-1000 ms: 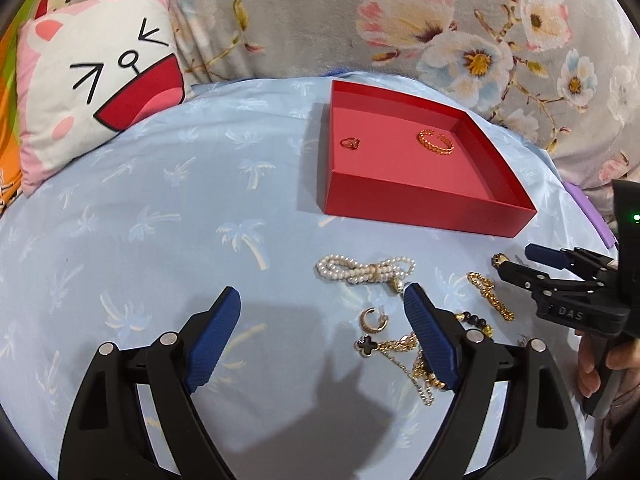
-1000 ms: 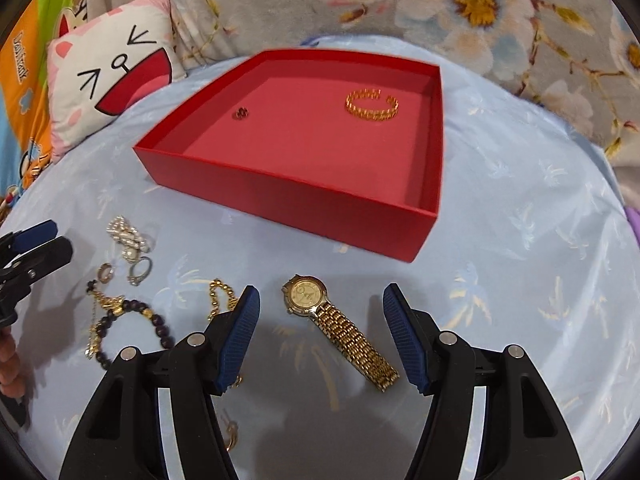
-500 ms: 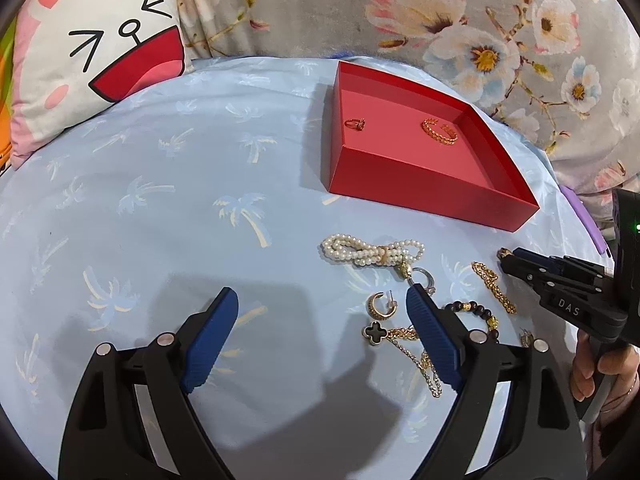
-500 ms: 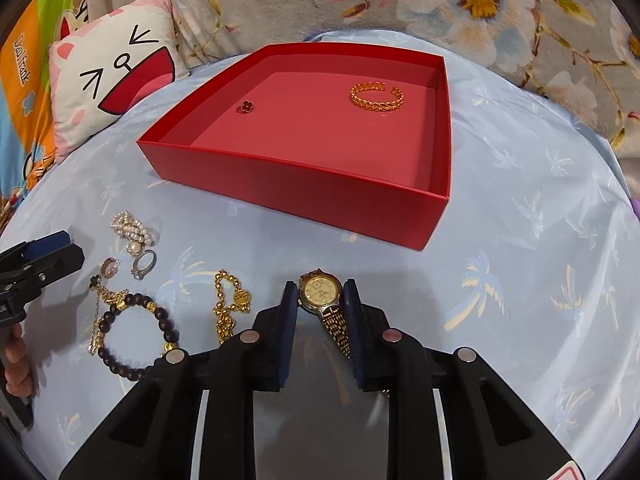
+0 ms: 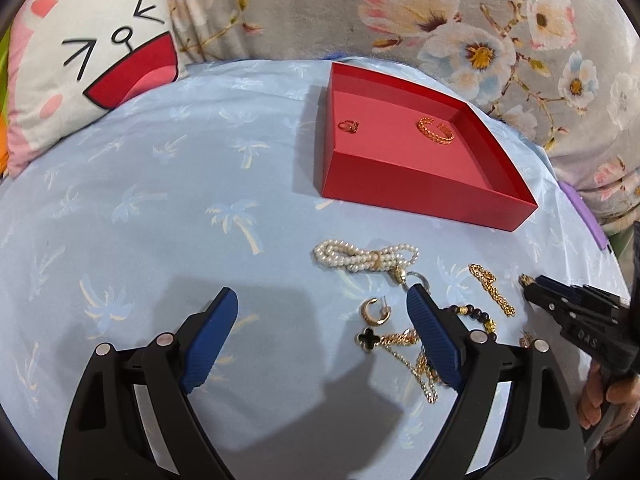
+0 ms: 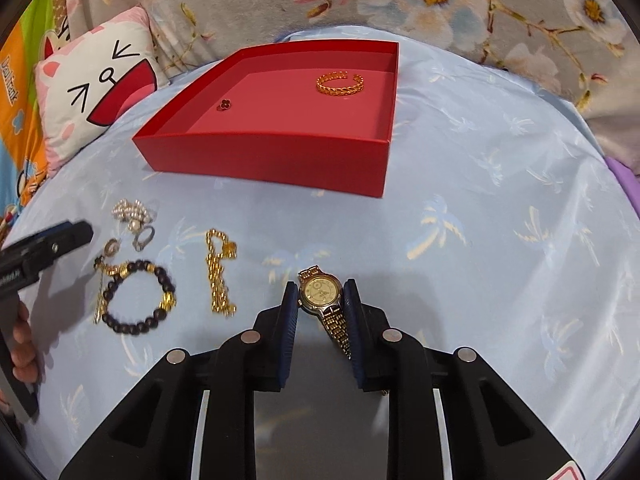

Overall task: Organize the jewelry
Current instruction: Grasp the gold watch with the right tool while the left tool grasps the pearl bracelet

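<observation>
My right gripper [image 6: 320, 283] is shut on the gold watch [image 6: 320, 298], pads against both sides of its dial, strap trailing back under the fingers. The red box [image 6: 272, 156] lies ahead and holds a gold cuff bangle [image 6: 340, 83] and a red clover ring [image 6: 225, 105]. My left gripper [image 5: 321, 291] stands open over bare blue cloth, with nothing between its fingers. To its right lie a pearl bracelet [image 5: 364, 257], a hoop earring [image 5: 374, 312], a black clover chain [image 5: 368, 340], a black bead bracelet [image 6: 136, 296] and a gold chain bracelet [image 6: 218, 276].
A cat-face pillow [image 5: 92, 60] sits at the back left and flowered fabric [image 5: 460, 28] runs behind the box. A purple strip [image 5: 582, 216] marks the cloth's right edge. A person's hand [image 5: 604, 400] grips the right tool's handle.
The right jaws closed from wide open onto the watch's dial, then shifted slightly with it. The left gripper stayed open in place.
</observation>
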Available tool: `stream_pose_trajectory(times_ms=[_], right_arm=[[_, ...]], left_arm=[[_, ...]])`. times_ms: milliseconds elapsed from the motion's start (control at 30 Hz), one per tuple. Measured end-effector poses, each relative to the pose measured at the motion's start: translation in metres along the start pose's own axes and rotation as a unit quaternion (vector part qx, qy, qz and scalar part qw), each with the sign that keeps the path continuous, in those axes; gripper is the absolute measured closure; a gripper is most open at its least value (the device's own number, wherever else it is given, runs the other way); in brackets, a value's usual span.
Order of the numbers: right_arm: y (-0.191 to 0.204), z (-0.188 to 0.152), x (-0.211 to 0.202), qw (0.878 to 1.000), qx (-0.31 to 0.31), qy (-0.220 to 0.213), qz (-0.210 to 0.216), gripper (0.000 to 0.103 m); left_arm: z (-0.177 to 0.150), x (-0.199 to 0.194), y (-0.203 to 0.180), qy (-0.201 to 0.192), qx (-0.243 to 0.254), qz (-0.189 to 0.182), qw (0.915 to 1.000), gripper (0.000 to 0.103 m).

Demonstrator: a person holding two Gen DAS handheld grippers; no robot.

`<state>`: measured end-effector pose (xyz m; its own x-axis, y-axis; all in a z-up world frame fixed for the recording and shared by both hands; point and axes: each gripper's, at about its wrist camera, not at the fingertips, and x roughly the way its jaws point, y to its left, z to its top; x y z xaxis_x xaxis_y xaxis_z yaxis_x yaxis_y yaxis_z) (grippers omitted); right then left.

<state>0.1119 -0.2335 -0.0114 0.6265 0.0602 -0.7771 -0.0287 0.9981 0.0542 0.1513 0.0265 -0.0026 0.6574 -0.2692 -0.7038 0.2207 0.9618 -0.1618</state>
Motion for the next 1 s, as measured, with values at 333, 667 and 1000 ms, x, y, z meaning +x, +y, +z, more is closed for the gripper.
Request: stream_pose_trajectory(times_ms=[333, 667, 1000], right_arm=[[-0.012, -0.003, -0.002, 0.999, 0.036, -0.005, 0.029, 0.081], [-0.010, -0.002, -0.002, 0.999, 0.032, -0.005, 0.026, 0.081], [-0.010, -0.002, -0.002, 0.999, 0.032, -0.005, 0.026, 0.080]], left_arm=[[0.034, 0.016, -0.032, -0.016, 0.086, 0.029, 0.9958, 0.019], [0.056, 0.035, -0.017, 0.013, 0.078, -0.037, 0.9962, 0.022], [0.021, 0.040, -0.035, 0.056, 0.106, -0.053, 0.9914, 0.031]])
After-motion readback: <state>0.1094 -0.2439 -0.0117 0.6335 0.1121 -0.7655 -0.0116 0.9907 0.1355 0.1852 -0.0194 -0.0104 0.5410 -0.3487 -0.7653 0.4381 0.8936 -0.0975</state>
